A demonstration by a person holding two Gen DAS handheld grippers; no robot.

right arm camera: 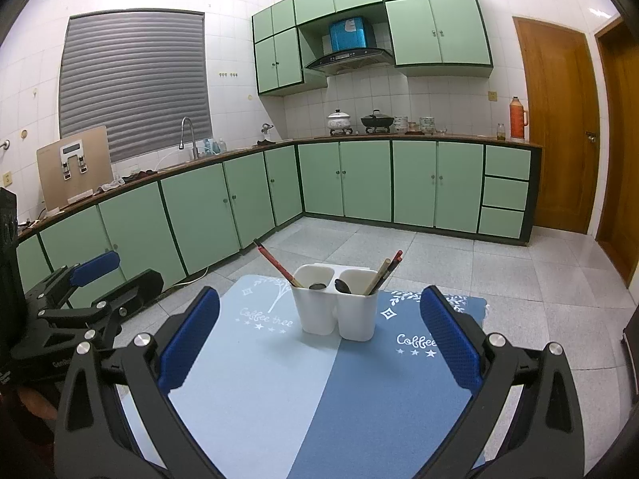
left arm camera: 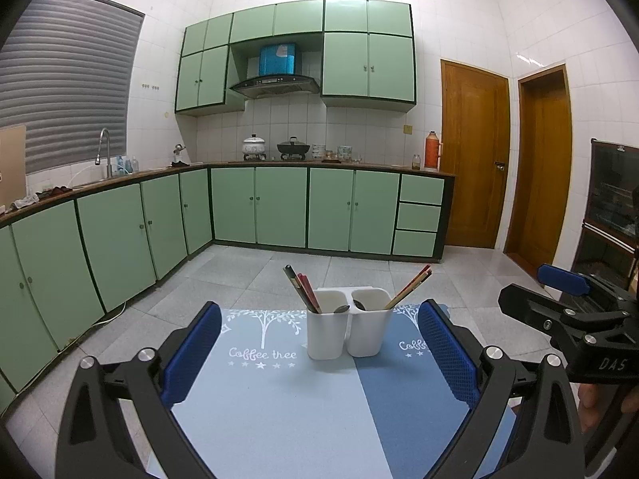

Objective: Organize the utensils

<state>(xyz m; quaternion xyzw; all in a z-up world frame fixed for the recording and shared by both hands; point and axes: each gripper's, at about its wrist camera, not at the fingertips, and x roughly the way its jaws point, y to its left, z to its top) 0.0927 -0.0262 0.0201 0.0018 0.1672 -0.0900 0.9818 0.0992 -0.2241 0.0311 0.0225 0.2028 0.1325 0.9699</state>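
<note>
Utensil holder (left arm camera: 348,325): white, two compartments side by side, standing upright on the blue mat (left arm camera: 279,419) toward its far edge.
Left compartment: red and dark chopsticks (left arm camera: 302,289) leaning left, plus a spoon (left arm camera: 342,308) at the rim.
Right compartment: chopsticks (left arm camera: 409,286) leaning right, and a second spoon (right arm camera: 342,286).
Left gripper (left arm camera: 319,357): jaws wide apart, empty, hovering over the mat short of the holder.
Right gripper (right arm camera: 319,339): jaws also spread, holding nothing, well apart from the holder.
Tabletop: covered by the two-tone mat printed "Coffee tree".
</note>
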